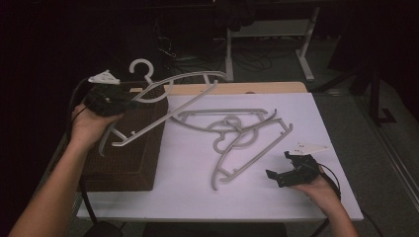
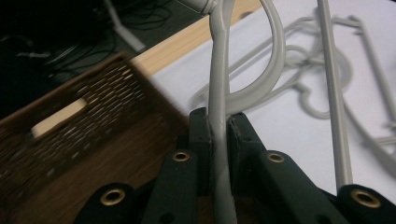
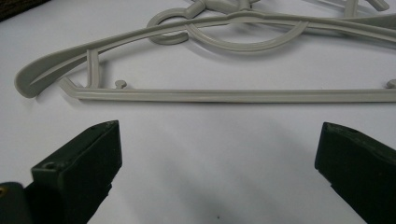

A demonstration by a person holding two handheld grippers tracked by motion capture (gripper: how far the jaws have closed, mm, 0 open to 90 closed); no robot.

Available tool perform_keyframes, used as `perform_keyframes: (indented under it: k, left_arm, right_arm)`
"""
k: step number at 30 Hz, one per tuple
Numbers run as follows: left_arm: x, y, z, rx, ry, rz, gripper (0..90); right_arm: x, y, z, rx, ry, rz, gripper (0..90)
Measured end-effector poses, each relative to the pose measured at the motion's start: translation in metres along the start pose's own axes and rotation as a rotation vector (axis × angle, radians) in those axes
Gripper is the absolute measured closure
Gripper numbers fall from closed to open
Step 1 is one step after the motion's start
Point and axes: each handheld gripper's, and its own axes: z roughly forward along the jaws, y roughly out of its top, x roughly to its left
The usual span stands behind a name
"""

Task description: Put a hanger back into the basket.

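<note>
Lowering the pale grey plastic hanger (image 1: 163, 101), clamped in the left gripper (image 2: 219, 126), is best done level into the brown woven basket (image 1: 126, 158); the right gripper (image 1: 284, 173) is held wide open near the remaining hangers (image 1: 237, 133).

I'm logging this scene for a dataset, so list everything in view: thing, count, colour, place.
held hanger: one, grey, lifted above the basket, clamped in the left gripper.
hangers on the table: two, grey, overlapping at mid-table.
basket: one, dark brown woven, on the table's left part.
table: one, white top with a wooden far edge.
desk frame: white legs on the floor beyond the table, with cables near it.
left gripper: one, black, shut on the held hanger, over the basket.
right gripper: one, black, jaws wide apart, near the table's right front.
hands: two, one on each gripper.
</note>
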Motion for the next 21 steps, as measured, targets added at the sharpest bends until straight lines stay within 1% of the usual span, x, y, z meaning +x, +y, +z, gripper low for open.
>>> perform_keyframes:
  k: [2,4,6,8,10,15,21]
  left_arm:
    - [0.011,-0.008,-0.007,-0.005,0.017,-0.011,82.1]
    - [0.022,-0.017,-0.013,-0.012,0.029,-0.007,82.1]
    - [0.033,-0.027,-0.018,-0.011,0.045,-0.017,82.1]
    - [0.041,-0.035,-0.022,-0.013,0.059,-0.029,82.1]
    - [0.051,-0.044,-0.026,-0.005,0.077,-0.037,82.1]
    - [0.072,-0.064,-0.036,0.005,0.119,-0.049,82.1]
    - [0.092,-0.085,-0.046,0.017,0.156,-0.082,82.1]
  right_arm:
    - [-0.001,0.000,0.000,0.000,-0.002,0.004,0.7]
    - [-0.002,-0.001,-0.001,-0.003,-0.005,0.013,0.7]
    - [-0.004,-0.001,-0.002,-0.006,-0.008,0.019,0.7]
    - [-0.005,-0.002,-0.002,-0.006,-0.012,0.025,0.7]
    - [-0.006,-0.002,-0.002,-0.005,-0.016,0.027,0.7]
    - [-0.007,-0.003,-0.002,-0.001,-0.022,0.039,0.7]
    - [-0.006,-0.003,-0.001,0.002,-0.028,0.039,0.7]
